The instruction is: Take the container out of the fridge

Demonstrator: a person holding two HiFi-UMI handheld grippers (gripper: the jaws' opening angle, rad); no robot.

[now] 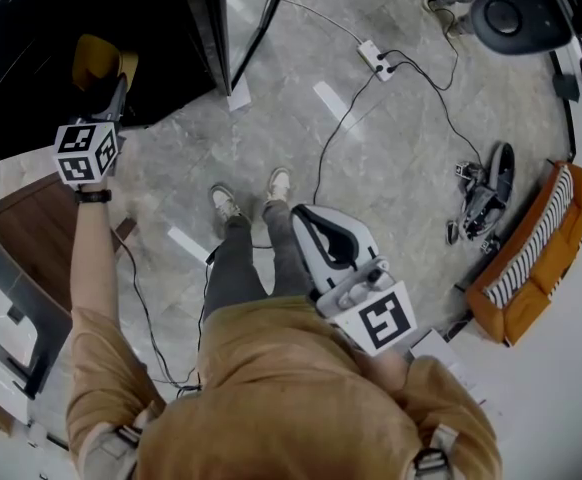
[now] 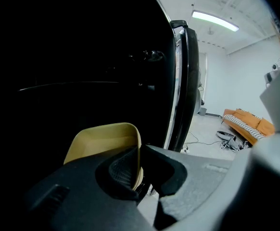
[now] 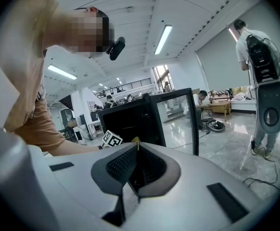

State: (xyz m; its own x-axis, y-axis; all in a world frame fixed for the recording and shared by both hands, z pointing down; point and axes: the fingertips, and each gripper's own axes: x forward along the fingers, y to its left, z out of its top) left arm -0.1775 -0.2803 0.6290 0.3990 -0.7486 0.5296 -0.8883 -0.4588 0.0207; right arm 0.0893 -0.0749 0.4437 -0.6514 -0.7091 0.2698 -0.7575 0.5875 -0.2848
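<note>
My left claw point(image 2: 141, 152) is clenched on the side wall of the yellow container point(image 2: 101, 137), which sits straight ahead at the dark fridge point(image 2: 72, 57) mouth, left of the open door point(image 2: 184, 81), so the pull looks to run back toward me, while my right claw point(image 3: 136, 150), shut and empty, hangs well apart.

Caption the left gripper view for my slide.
Left gripper clamps the tan container by its wall, at the dark fridge.

Grey marbled floor point(image 1: 401, 168), black fridge point(image 1: 206, 28) standing far left, white power strip point(image 1: 375, 56) with black cables point(image 1: 343, 123) far middle, white tape strips point(image 1: 333, 105), orange sofa point(image 1: 501, 318) right.
</note>
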